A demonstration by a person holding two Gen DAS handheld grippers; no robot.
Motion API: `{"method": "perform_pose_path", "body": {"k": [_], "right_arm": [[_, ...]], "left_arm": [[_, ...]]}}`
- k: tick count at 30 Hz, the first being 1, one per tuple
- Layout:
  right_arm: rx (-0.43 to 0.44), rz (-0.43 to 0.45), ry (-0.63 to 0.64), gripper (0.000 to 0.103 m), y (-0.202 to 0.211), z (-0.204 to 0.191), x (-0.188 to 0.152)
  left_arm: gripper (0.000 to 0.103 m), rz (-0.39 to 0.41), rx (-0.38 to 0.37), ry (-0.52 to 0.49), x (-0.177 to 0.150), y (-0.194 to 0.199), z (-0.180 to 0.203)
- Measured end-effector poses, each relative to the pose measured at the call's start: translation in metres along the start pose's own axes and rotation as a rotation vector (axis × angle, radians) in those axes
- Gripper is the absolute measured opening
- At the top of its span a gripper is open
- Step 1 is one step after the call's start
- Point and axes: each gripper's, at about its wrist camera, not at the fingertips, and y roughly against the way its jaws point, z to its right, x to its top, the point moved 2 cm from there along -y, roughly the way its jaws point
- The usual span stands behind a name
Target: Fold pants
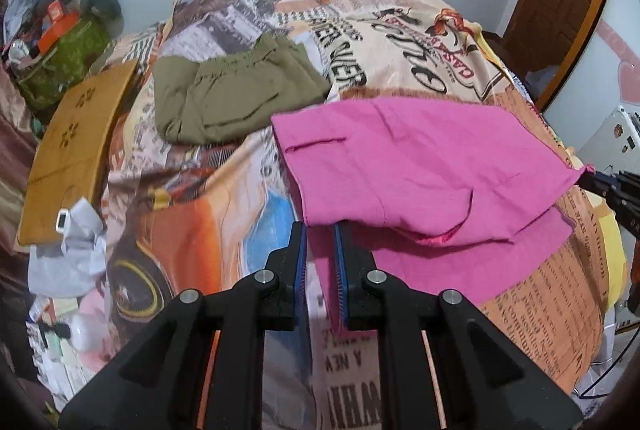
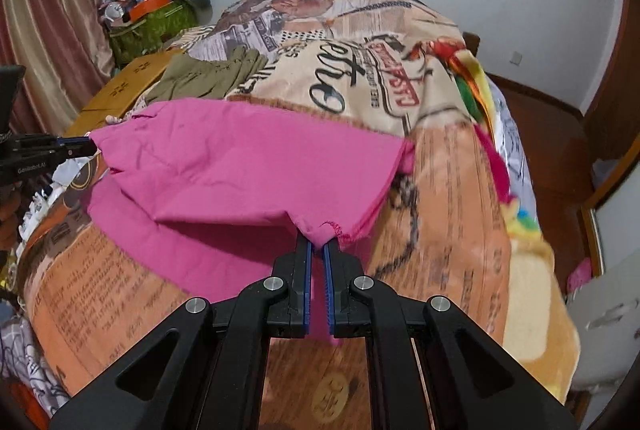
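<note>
Pink pants (image 1: 420, 165) hang stretched over the printed blanket (image 1: 224, 213) on the bed, one layer doubled over another. My left gripper (image 1: 320, 230) is shut on their near left corner, cloth pinched between the blue pads. My right gripper (image 2: 318, 244) is shut on the hemmed corner at the other end of the pink pants (image 2: 248, 165). Each gripper also shows in the other's view: the right gripper (image 1: 592, 177) at the pants' far right tip, the left gripper (image 2: 90, 147) at their left tip. The lower layer lies flat on the blanket.
Folded olive-green pants (image 1: 236, 93) lie farther back on the bed. A wooden board (image 1: 76, 149) lies along the left side, with a green bag (image 1: 64, 65) and clutter behind it. A white wall is beyond; a wooden door frame (image 1: 560, 1) is at right.
</note>
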Motion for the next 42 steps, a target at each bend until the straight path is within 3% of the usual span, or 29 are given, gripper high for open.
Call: {"method": "perform_pose_path", "body": {"k": [3, 5, 7, 9, 12, 14, 19, 22, 25, 31, 42], "right_arm": [[0.005, 0.014, -0.064, 0.009, 0.008, 0.005, -0.008], [0.005, 0.023, -0.101, 0.017, 0.013, 0.008, -0.011], [-0.005, 0.034, -0.127, 0.033, 0.019, 0.010, -0.015], [-0.016, 0.048, -0.119, 0.035, 0.024, 0.008, -0.017], [-0.002, 0.045, -0.109, 0.036, 0.027, 0.003, -0.017], [0.010, 0.039, -0.085, 0.038, 0.027, -0.003, -0.014], [0.029, 0.048, -0.041, 0.050, 0.022, -0.020, -0.006], [0.038, 0.038, -0.024, 0.077, 0.014, -0.030, -0.004], [0.052, 0.026, 0.011, 0.077, 0.003, -0.041, -0.001], [0.101, -0.033, 0.039, 0.077, -0.024, -0.058, 0.000], [0.165, -0.109, 0.064, 0.077, -0.053, -0.078, 0.001]], "left_arm": [[0.013, -0.012, -0.020, 0.034, -0.003, 0.003, -0.004], [0.014, -0.008, -0.021, 0.047, -0.004, 0.008, -0.005], [0.014, 0.007, -0.021, 0.049, -0.003, 0.015, -0.005], [0.017, 0.021, -0.016, 0.043, -0.001, 0.021, -0.004], [0.029, 0.035, -0.003, 0.027, 0.003, 0.027, 0.002], [0.048, 0.034, -0.003, 0.021, 0.007, 0.028, 0.008], [0.062, 0.026, 0.001, -0.045, 0.011, 0.019, 0.030], [0.070, 0.007, -0.003, -0.095, 0.009, 0.010, 0.043], [0.079, -0.033, 0.018, -0.164, 0.004, -0.005, 0.056], [0.080, -0.096, 0.051, -0.259, -0.003, -0.031, 0.072], [0.080, -0.066, 0.032, -0.251, 0.020, -0.035, 0.073]]}}
